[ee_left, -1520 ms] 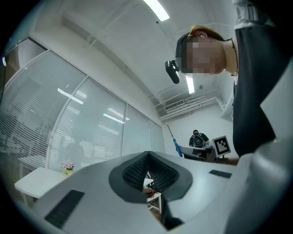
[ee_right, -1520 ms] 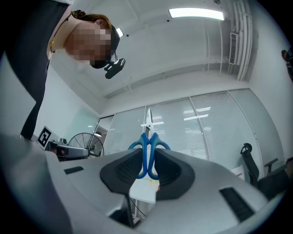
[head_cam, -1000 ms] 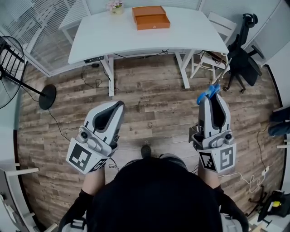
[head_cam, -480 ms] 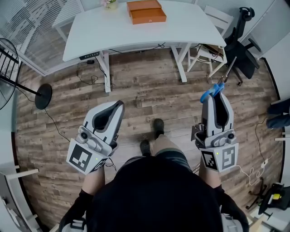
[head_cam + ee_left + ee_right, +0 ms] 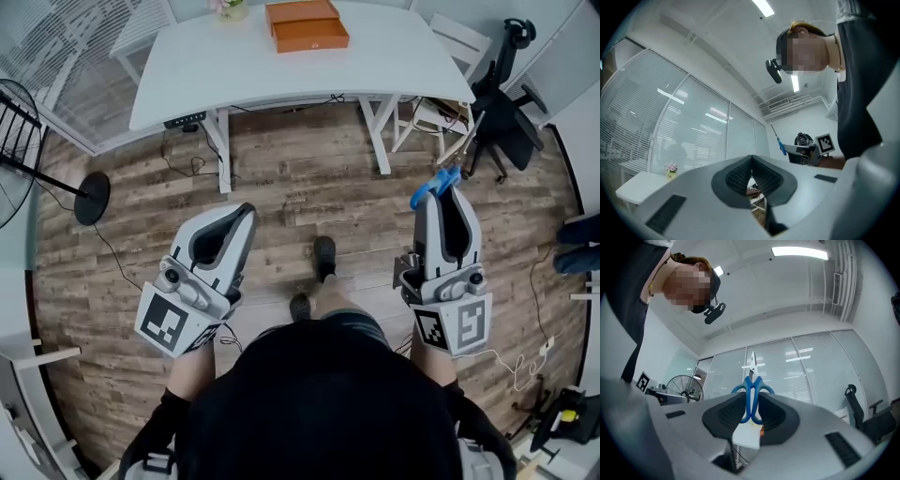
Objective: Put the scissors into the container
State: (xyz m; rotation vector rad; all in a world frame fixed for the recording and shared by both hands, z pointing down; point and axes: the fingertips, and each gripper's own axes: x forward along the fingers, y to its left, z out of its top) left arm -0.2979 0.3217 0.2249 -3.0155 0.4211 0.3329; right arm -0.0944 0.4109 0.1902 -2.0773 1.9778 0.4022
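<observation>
Blue-handled scissors (image 5: 436,186) stand upright in my right gripper (image 5: 448,194), which is shut on the handles; the blades point up and away toward the chairs. In the right gripper view the scissors (image 5: 752,390) sit between the dark pads (image 5: 726,416), blades rising above them. My left gripper (image 5: 246,214) hangs over the wooden floor, shut with nothing in it; its pads (image 5: 740,174) meet at the tip. The orange container (image 5: 307,25) lies on the far side of the white desk (image 5: 234,66), well ahead of both grippers.
A standing fan (image 5: 23,141) is at the left. A black office chair (image 5: 506,112) and a white chair (image 5: 441,108) stand at the desk's right end. A small flower pot (image 5: 230,7) sits beside the container. Cables run along the floor under the desk.
The person has stepped toward the desk, one foot now forward on the floor. Both grippers moved with the body; the scissors stay gripped in the right one.
</observation>
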